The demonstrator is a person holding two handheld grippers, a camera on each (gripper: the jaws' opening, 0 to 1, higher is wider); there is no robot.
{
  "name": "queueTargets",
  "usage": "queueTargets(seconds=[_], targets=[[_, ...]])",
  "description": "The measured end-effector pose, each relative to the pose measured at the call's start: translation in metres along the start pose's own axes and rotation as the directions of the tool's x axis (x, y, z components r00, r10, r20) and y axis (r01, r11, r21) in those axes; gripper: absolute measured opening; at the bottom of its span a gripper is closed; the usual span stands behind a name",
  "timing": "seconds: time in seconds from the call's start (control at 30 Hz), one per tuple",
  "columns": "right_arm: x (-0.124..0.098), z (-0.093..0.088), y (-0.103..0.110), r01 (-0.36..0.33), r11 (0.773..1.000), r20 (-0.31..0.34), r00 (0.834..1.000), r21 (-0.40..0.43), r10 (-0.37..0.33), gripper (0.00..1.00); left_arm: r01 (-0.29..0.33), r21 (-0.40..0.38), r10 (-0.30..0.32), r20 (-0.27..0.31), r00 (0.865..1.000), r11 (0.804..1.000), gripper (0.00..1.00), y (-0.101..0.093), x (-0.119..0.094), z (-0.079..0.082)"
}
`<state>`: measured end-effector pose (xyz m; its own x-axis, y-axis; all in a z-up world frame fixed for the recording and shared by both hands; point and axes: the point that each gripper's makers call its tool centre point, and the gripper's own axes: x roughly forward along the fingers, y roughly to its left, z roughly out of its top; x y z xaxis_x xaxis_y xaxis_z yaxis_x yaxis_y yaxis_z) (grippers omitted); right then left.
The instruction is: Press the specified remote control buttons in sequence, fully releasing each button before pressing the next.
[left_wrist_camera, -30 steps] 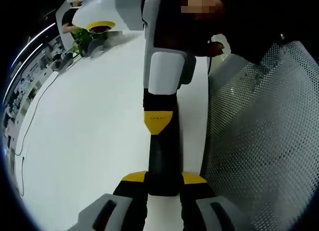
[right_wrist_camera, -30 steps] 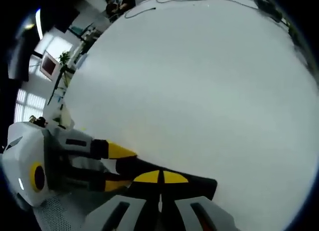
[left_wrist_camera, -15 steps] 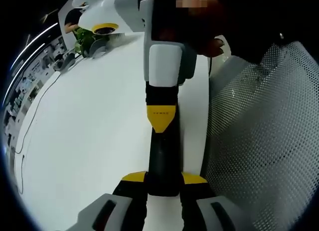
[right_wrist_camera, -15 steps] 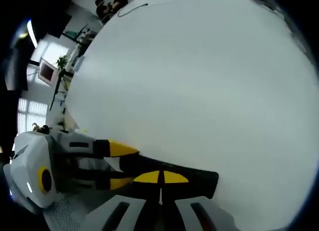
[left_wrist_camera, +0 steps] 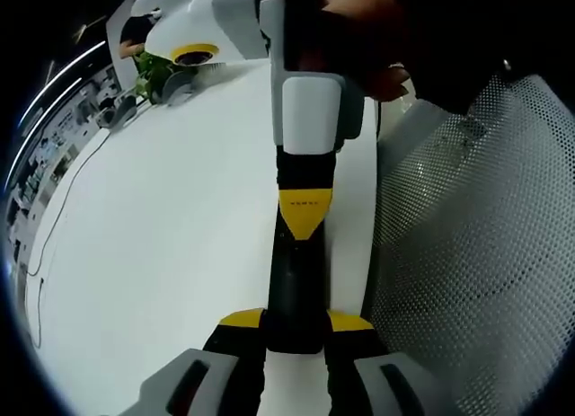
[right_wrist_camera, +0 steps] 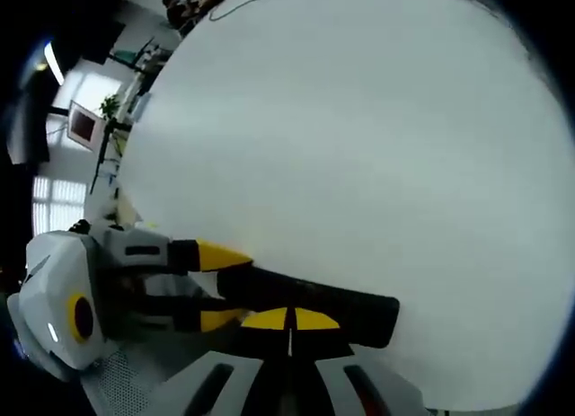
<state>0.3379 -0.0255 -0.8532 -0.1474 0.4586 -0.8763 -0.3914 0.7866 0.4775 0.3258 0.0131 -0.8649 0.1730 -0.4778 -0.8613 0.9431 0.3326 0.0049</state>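
A slim black remote control [left_wrist_camera: 294, 286] lies lengthwise between the yellow-tipped jaws of my left gripper [left_wrist_camera: 295, 323], which is shut on its near end above the white table [left_wrist_camera: 162, 245]. My right gripper [left_wrist_camera: 305, 215] comes down from the top of the left gripper view, with its yellow tips together and resting on the remote's upper face. In the right gripper view the right gripper [right_wrist_camera: 289, 320] is shut with its tips against the remote [right_wrist_camera: 337, 301], and the left gripper [right_wrist_camera: 217, 287] clamps the remote from the left. The buttons are hidden.
A white perforated mesh surface [left_wrist_camera: 467, 245] stands along the table's right edge in the left gripper view. A thin cable [left_wrist_camera: 52, 232] runs over the far left of the table. A hand [left_wrist_camera: 368, 21] holds the right gripper. A plant [left_wrist_camera: 148, 70] and office furniture lie beyond.
The right gripper's tips have shifted slightly across the remote, sliding a little to the right in the left gripper view. The left gripper keeps the same hold.
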Motion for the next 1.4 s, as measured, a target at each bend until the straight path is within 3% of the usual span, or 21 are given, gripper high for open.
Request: queueTargets(seconds=[0.73,1.4], targets=[[0.0031,0.0026,-0.0007,0.043,0.997,0.018,0.999,-0.067,-0.042,0.00,0.006,0.012,-0.006,-0.014,1.000,1.000,0.25,0.0001,0.0003,0.0003],[-0.0035,-0.0017,0.0042,-0.043,0.998,-0.003,0.999,0.053,0.043,0.00,0.001,0.008,-0.001,-0.009,1.000,1.000,0.25,-0.0005,-0.0005,0.0001]])
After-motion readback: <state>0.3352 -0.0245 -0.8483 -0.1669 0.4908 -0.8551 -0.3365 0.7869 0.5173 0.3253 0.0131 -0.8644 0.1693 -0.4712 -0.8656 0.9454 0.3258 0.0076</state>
